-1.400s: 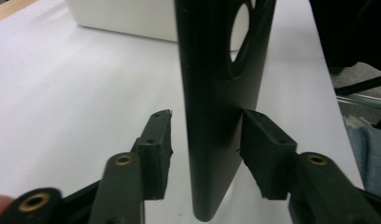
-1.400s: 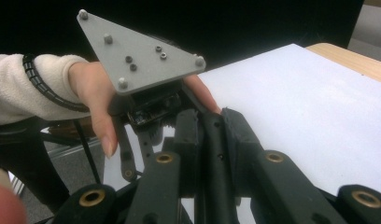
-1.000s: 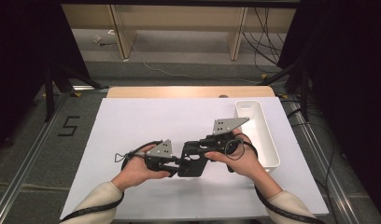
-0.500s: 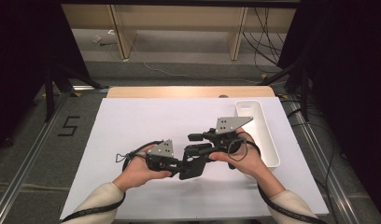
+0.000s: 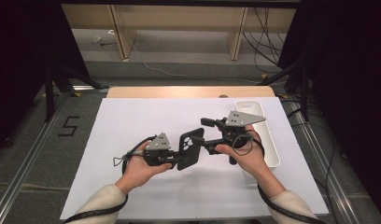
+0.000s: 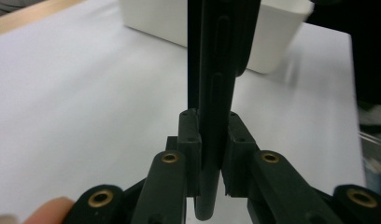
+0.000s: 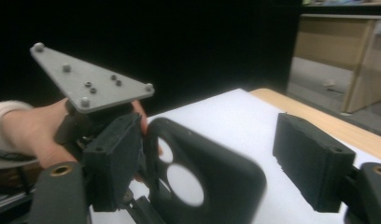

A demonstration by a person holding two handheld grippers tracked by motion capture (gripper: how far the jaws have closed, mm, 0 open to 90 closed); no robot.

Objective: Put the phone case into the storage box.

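My left gripper (image 5: 175, 156) pinches the black phone case (image 5: 190, 148) by one edge, held above the white counter (image 5: 132, 121). My right gripper (image 5: 208, 133) stands wide open around its far end; closing off-centre could twist the case loose

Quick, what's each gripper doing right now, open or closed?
Left gripper: closed on the black phone case.
Right gripper: open, fingers apart, holding nothing.

Bright even table light, dark surroundings, perhaps slight motion blur
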